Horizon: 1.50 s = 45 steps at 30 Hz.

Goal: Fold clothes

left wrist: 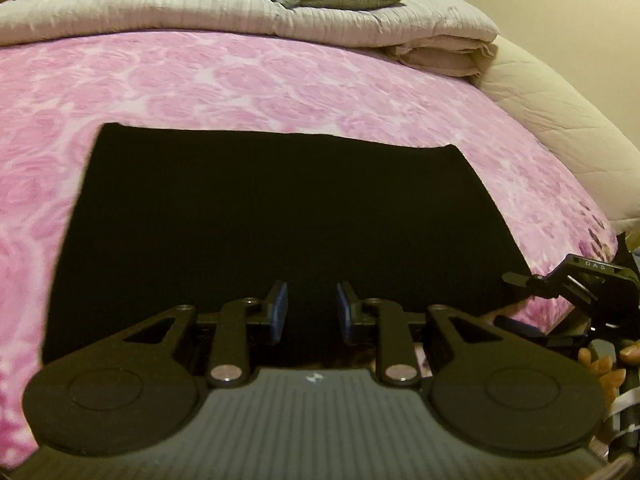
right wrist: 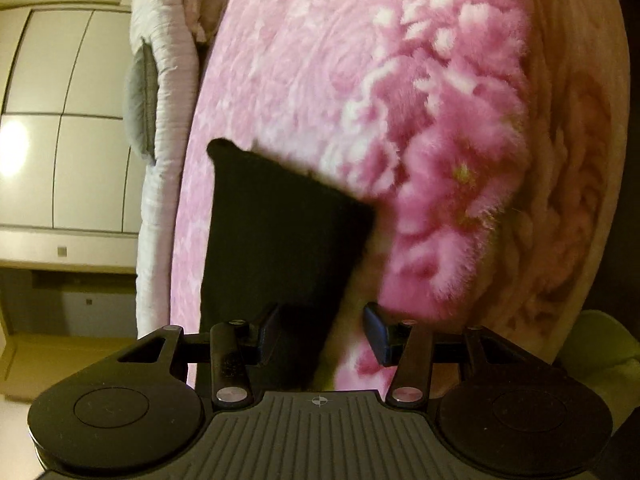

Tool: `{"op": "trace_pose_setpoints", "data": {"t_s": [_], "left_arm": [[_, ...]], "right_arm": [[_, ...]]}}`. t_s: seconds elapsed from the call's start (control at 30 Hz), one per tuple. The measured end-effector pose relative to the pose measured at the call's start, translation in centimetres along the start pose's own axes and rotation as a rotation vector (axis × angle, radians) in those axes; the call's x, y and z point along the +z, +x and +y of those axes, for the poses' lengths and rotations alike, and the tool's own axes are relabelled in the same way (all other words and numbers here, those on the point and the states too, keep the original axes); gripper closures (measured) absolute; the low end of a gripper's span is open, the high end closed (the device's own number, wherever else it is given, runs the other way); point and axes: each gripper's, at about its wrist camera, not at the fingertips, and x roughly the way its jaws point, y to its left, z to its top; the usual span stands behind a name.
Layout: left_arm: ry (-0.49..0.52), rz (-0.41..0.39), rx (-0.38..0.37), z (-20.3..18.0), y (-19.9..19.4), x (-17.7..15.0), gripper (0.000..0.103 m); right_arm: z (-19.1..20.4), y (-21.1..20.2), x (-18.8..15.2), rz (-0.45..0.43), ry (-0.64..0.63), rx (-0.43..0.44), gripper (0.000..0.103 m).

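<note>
Lying flat per left cam, black garment [left wrist: 272, 216] w/ both claws spread; right claw [right wrist: 320, 336] seemingly at its corner.

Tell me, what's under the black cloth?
The black cloth lies flat on the pink flowery blanket, which shows all around it. Whatever is directly beneath the cloth is covered, so anything else there cannot be seen.

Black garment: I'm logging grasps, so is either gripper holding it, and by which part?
Neither holds it. The black garment lies flat on the pink blanket; the left gripper and right gripper are both open.
</note>
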Motion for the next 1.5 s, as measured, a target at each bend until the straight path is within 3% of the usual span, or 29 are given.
{"op": "trace_pose_setpoints", "data": {"t_s": [0.17, 0.3, 0.37, 0.53, 0.67, 0.7, 0.77, 0.87, 0.9, 0.97, 1.03, 1.27, 1.33, 1.43, 1.47, 1.5], "left_arm": [[0.073, 0.032, 0.035, -1.1, 2.4, 0.2, 0.08], [0.135, 0.033, 0.069, -1.7, 3.4, -0.1, 0.078], [0.154, 0.042, 0.081, -2.0, 3.7, 0.0, 0.078], [0.134, 0.057, 0.062, -1.7, 3.4, 0.6, 0.078], [-0.019, 0.033, 0.033, 1.3, 1.1, 0.9, 0.079], [-0.046, 0.022, 0.045, 2.1, 0.4, 0.8, 0.08], [-0.094, 0.002, 0.074, 4.0, -1.0, 0.6, 0.081], [-0.202, -0.011, 0.084, 7.4, -3.0, 0.2, 0.082], [-0.25, -0.016, 0.07, 8.4, -3.7, 0.0, 0.082], [-0.34, -0.035, 0.03, 10.1, -5.0, -0.3, 0.082], [-0.403, -0.058, -0.014, 11.3, -5.8, -0.6, 0.082], [-0.538, -0.099, -0.063, 14.3, -7.1, -1.9, 0.082], [-0.555, -0.106, -0.087, 14.6, -7.2, -2.0, 0.082], [-0.573, -0.119, -0.126, 14.7, -7.4, -2.1, 0.082], [-0.578, -0.124, -0.135, 14.8, -7.5, -2.2, 0.082], [-0.588, -0.126, -0.146, 14.9, -7.5, -2.2, 0.082]], "right_arm": [[-0.7, -0.4, 0.2, -0.018, 0.073, 0.025, 0.052], [-1.4, -1.6, 0.4, -0.108, 0.111, 0.064, 0.052], [-1.5, -2.1, 0.6, -0.151, 0.103, 0.053, 0.052], [-0.8, -1.1, 0.6, -0.136, 0.018, 0.058, 0.052], [0.8, 0.2, -0.2, -0.111, -0.136, 0.013, 0.055], [1.3, 0.6, -0.4, -0.106, -0.176, -0.002, 0.066], [2.1, 0.9, -0.7, -0.102, -0.242, -0.045, 0.077], [3.5, 1.5, -1.2, -0.096, -0.348, -0.113, 0.083], [5.2, 1.7, -1.9, -0.106, -0.468, -0.175, 0.084], [9.3, 1.9, -5.4, -0.179, -0.835, -0.295, 0.085], [12.2, 1.9, -9.6, -0.265, -1.122, -0.315, 0.086], [14.4, 2.7, -22.2, -0.291, -1.716, -0.096, 0.089], [13.5, 3.8, -24.8, -0.211, -1.8, -0.052, 0.089], [12.1, 6.6, -26.9, -0.028, -1.863, -0.072, 0.086], [11.8, 7.1, -27.3, 0.015, -1.874, -0.074, 0.079], [11.7, 7.1, -27.5, 0.032, -1.886, -0.06, 0.061]]}}
